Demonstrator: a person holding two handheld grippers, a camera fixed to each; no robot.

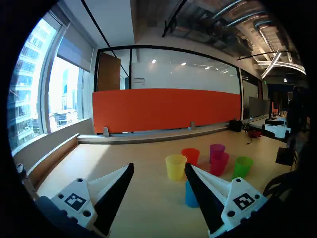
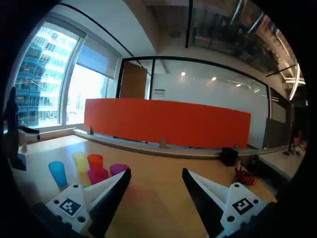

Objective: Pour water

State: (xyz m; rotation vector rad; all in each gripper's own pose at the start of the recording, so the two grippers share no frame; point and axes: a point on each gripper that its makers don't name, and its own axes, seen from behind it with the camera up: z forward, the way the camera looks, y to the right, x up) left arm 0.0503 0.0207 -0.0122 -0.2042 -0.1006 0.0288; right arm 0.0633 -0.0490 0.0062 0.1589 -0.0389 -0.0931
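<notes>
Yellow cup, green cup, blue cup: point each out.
yellow cup (image 1: 175, 168), left gripper view, middle of its side wall.
green cup (image 1: 241, 167), left gripper view, middle of its side wall.
blue cup (image 2: 58, 174), right gripper view, middle of its side wall.

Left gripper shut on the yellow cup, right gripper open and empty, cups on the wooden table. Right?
Wrong on the left gripper: it is open and empty, and the yellow cup stands free on the wooden table beyond its fingers, per the left gripper view. The right gripper is open and empty.
</notes>
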